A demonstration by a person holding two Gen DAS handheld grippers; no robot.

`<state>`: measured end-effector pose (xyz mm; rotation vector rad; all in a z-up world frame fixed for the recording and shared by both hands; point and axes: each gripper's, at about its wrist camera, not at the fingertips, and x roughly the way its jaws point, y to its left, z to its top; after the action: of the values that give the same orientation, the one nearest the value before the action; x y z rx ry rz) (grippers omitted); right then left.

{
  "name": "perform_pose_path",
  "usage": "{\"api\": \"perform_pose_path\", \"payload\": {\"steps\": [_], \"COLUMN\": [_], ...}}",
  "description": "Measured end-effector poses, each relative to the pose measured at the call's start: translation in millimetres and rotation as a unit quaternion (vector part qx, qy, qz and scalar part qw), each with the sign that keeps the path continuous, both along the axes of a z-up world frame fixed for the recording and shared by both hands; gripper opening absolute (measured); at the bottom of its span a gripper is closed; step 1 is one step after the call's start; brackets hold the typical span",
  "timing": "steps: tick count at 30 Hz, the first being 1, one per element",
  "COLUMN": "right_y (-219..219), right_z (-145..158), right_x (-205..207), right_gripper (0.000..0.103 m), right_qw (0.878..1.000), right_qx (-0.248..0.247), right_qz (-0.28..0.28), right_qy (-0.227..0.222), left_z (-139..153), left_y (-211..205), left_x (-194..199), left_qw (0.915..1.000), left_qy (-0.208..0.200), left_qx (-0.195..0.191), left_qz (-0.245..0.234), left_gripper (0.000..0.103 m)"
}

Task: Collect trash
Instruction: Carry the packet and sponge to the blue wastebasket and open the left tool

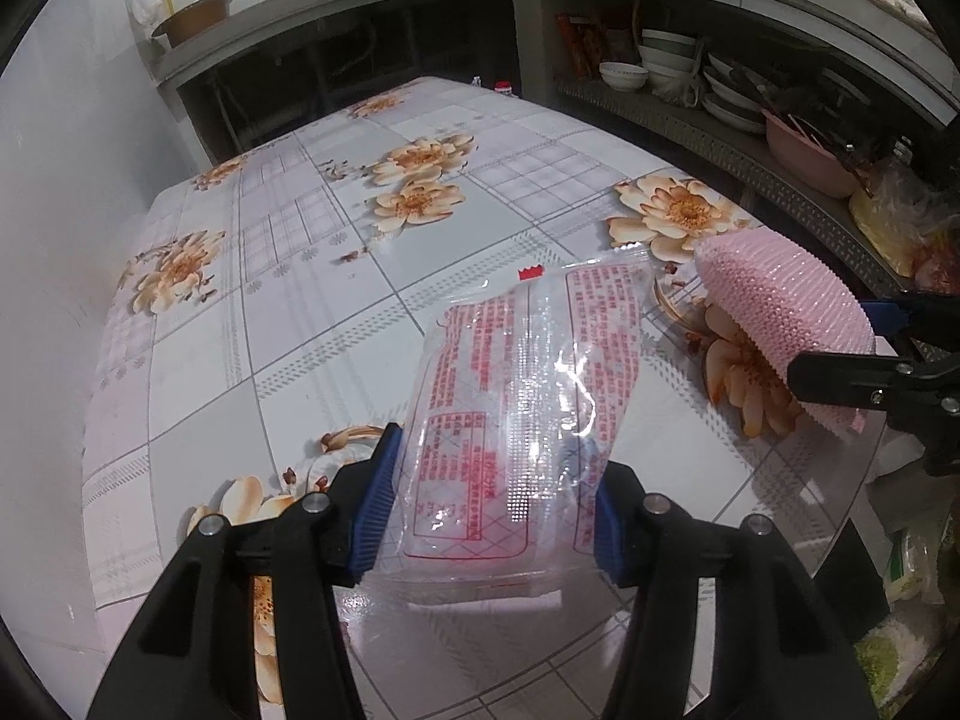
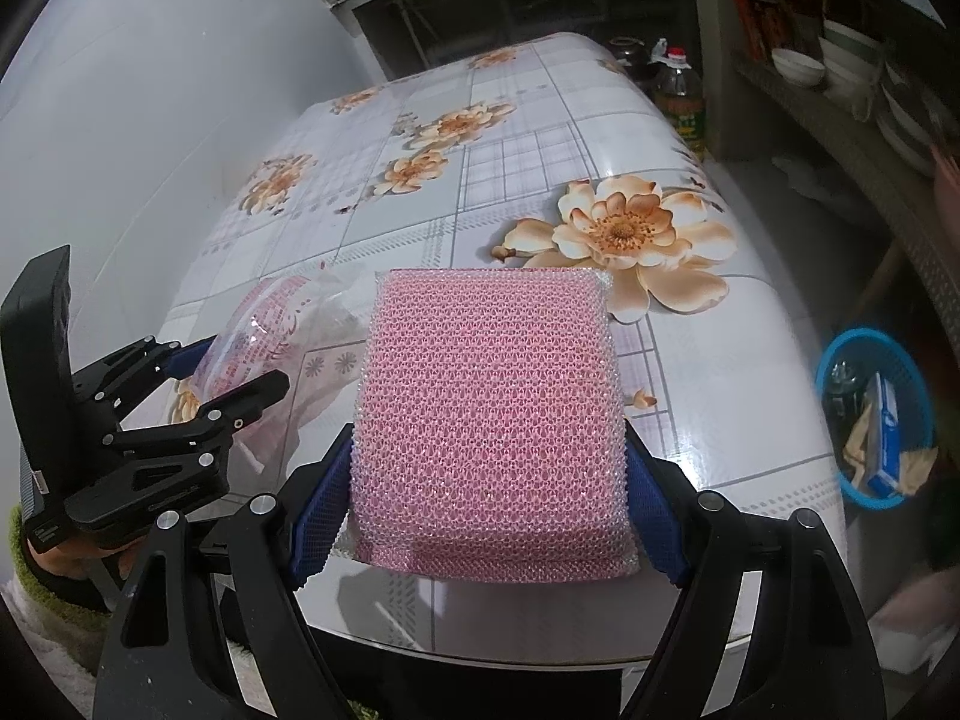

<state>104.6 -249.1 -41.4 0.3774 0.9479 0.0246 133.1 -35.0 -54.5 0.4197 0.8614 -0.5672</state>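
the left hand-held gripper (image 1: 489,507) has its two blue-padded fingers (image 1: 375,510) clenched on a crumpled clear plastic wrapper with red printed text (image 1: 516,396). the wrapper sits between the pads and sticks out forward past them, lifted above the table (image 1: 270,300), which is covered in a glossy cloth with a grey grid and orange flowers. the right pad is partly veiled by the plastic, so its contact shows only through the film.

the right hand-held gripper (image 2: 489,504) grasps a pink square mesh scouring sponge (image 2: 492,420) across its width, one blue pad on each side edge. the sponge fills the gap between the fingers and reaches well forward of them, held over the near edge of the table. in the left wrist view this sponge (image 1: 786,312) appears at the right, just beside the wrapper but apart from it.

off the table's right side, low down, a round blue plastic basket (image 2: 834,384) holds scraps and a blue box; its far side is cut off by the dark rim of the lens. the red print on the wrapper is too small and warped to read. the shelf of white bowls (image 1: 624,75) behind the table is dim and blurred. a green sleeve (image 2: 36,564) at the bottom left of the right wrist view is mostly hidden by the left gripper's black body.
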Motion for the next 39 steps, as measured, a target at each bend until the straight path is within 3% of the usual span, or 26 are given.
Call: {"api": "perform_pose_path", "payload": {"steps": [8,14,20,25,30,32,33,36,38,39], "right_y": [-1.4,-4.1,-37.7,-106.4,-184.2,-206.5,-213.8,-228.9,-234.9,-237.9], "right_z": [1.7,13.4,22.9,23.0,-0.5,-13.1,-18.5,-33.8,-44.4,-50.9], "right_x": [0.0,-4.9,-32.0,-80.1,-144.7,-169.9,-180.4,-203.5,-212.6,-215.3], "right_gripper": [0.077,0.077,0.077,0.077,0.077,0.077,0.077,0.077,0.077,0.077], "right_qw": [1.0,1.0,0.995,0.98,0.947,0.932,0.926,0.912,0.907,0.905], "right_qx": [0.004,0.014,0.03,0.037,0.069,0.078,0.083,0.096,0.103,0.108], "right_qz": [0.0,-0.012,-0.069,-0.176,-0.305,-0.35,-0.364,-0.395,-0.406,-0.411], "right_qy": [-0.001,-0.022,-0.061,-0.081,-0.067,-0.057,-0.055,-0.046,-0.04,-0.036], "left_z": [4.9,19.0,39.6,51.6,48.2,40.9,35.1,17.6,-5.8,-15.3], "left_y": [-0.6,-1.2,-39.3,-99.5,-181.4,-223.4,-248.2,-309.4,-351.9,-364.3], "left_x": [-3.1,-2.1,0.5,1.8,1.8,-0.6,-3.6,-17.5,-26.1,-28.7], "left_qw": [1.0,0.999,0.9954,0.9839,0.9604,0.9502,0.9473,0.9439,0.928,0.92], "left_qy": [-0.003,0.005,0.019,0.076,0.178,0.218,0.227,0.2,0.206,0.218], "left_qx": [-0.006,-0.045,-0.085,-0.136,-0.159,-0.139,-0.111,-0.011,0.069,0.092], "left_qz": [0.0,-0.004,-0.04,-0.088,-0.144,-0.175,-0.197,-0.262,-0.303,-0.313], "left_gripper": [0.053,0.053,0.053,0.054,0.054,0.054,0.054,0.054,0.055,0.055]}}
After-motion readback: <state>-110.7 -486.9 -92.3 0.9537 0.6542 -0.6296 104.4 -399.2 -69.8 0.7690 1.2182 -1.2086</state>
